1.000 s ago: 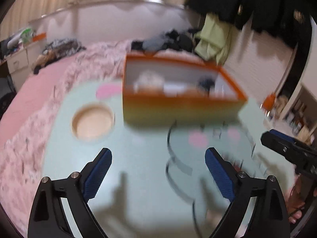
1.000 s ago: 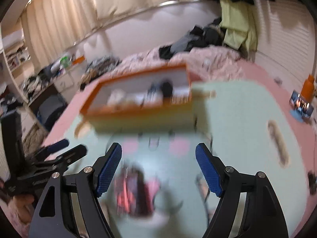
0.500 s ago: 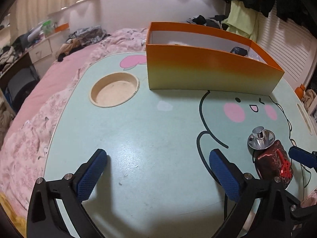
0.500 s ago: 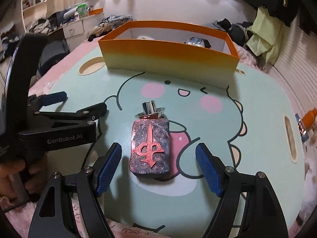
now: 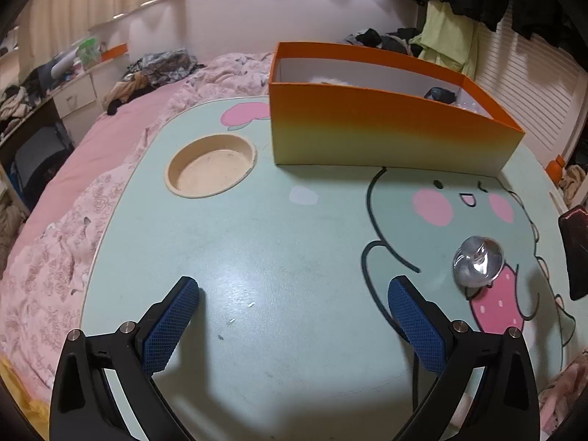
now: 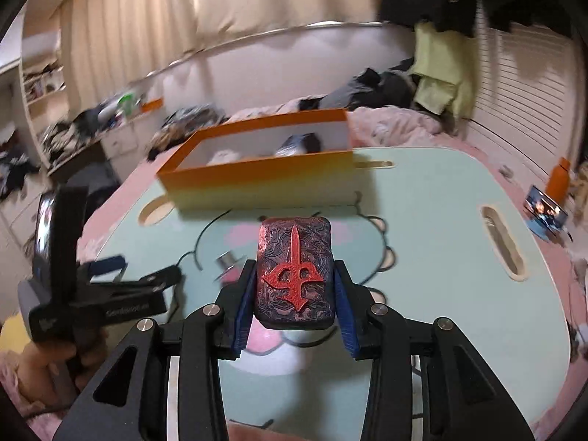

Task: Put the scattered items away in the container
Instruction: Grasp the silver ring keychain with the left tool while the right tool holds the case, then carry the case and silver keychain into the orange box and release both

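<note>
Right gripper [image 6: 294, 294]: jaws closing, blue pads pressed against both long sides of the dark flask [image 6: 294, 275] with the red raised emblem, so it's clamped. The flask looks lifted off the table [image 6: 422, 220], emblem face toward the camera. In the left wrist view only its dark edge shows at the right border [image 5: 573, 253].

Left gripper [image 5: 294, 316]: jaws spread wide, nothing between them, hovering over bare tabletop near the front edge. In the right wrist view it sits at the left [image 6: 121, 275], with a hand [image 6: 51, 364] on its grip.

A silver cap-like piece [image 5: 477, 261] lies on the table on the cartoon print, to the right of the left gripper's right finger, separate from the flask.

Orange box [image 5: 386, 128] stands at the far side of the table, open top, a few items inside: something white and something dark, too blurred to identify. Round cup recess [image 5: 211, 163] in the tabletop sits just left of the box. Pink bedding [image 5: 73, 220] surrounds the table.
</note>
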### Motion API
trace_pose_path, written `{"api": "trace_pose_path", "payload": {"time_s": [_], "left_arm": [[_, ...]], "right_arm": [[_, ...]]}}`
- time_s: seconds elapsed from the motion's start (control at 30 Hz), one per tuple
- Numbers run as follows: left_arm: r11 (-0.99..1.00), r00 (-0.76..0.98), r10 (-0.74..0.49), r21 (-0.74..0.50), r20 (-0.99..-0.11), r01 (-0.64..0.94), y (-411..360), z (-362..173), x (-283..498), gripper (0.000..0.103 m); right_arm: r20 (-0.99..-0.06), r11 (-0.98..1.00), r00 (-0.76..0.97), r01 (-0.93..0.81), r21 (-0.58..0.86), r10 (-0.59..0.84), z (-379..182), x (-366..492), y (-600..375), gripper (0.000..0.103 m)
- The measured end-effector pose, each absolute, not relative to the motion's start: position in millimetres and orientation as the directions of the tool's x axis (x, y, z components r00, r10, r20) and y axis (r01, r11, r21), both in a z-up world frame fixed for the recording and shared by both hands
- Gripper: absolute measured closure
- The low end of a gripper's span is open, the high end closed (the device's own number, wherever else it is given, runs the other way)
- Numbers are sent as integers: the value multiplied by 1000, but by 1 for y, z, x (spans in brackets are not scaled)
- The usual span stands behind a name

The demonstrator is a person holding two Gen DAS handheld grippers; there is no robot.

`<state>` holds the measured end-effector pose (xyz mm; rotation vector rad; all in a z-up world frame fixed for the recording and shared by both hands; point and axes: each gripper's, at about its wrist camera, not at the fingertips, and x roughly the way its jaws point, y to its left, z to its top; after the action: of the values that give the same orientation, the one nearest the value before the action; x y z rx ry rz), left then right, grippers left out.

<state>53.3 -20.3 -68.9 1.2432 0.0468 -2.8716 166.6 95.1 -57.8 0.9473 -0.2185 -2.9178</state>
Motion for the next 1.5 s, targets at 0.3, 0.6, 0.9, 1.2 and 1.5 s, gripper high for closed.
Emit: {"api": "trace_pose_path", "payload": {"time_s": [0.3,0.6,0.9,1.2,1.5], "left_arm": [[-974,-759,147,39,-634,-222,25,-45,76,1],[-889,-673,247,113,-697,-443,77,-52,78,33],[-869,-596,348,-11,-724,-494,74,-56,67,72],[-905,-667,371,-89,-646,-417,36,-17,59,73],[-960,-710,270,-126,-650,-250,1,41,-31,73]], "right_arm": [[-593,-960,-796,-54,275,-125,-66,168,118,62],[-598,-942,-790,-82,326,-138,-69,168,128,62],[-612,-930,-774,-89,356,-160,-73,164,134,62],[-624,-937,-760,-58,346,-183,-68,157,129,62],[-592,-960,-773,78,267,-228,3,69,97,62]]}}
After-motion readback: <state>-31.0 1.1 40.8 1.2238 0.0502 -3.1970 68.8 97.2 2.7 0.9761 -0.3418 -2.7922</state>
